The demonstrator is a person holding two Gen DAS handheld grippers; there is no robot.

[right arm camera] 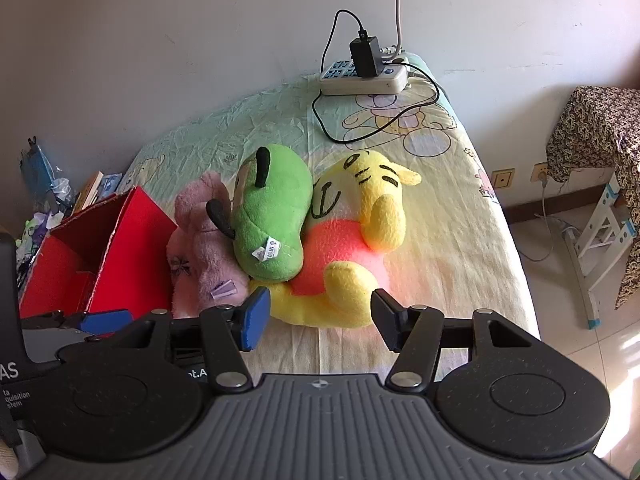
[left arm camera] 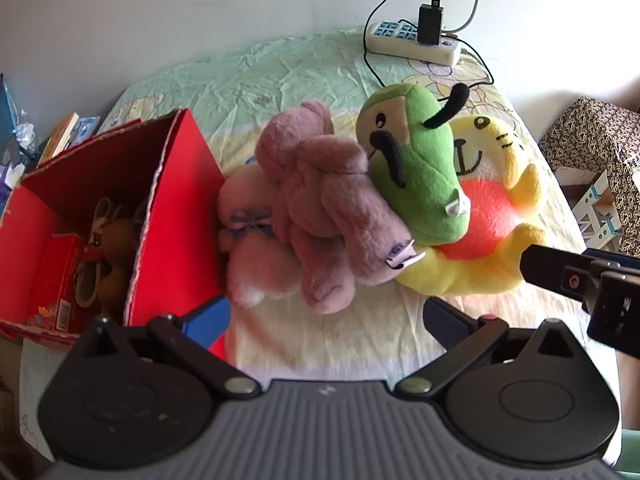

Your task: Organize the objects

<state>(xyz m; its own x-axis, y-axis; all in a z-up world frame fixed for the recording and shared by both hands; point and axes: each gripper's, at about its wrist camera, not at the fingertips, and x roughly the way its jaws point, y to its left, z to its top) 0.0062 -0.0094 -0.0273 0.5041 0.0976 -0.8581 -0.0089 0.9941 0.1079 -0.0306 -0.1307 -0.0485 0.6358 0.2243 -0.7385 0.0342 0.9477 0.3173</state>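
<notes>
Three plush toys lie piled on the bed: a pink one, a green one on top, and a yellow one with a red belly. An open red box stands left of them, with a brown toy inside. My left gripper is open and empty, just in front of the pink plush. My right gripper is open and empty, close in front of the yellow plush; it also shows in the left wrist view.
A white power strip with a black charger and cables lies at the bed's far edge by the wall. Books and bags clutter the left side. A cloth-covered stand is on the floor to the right.
</notes>
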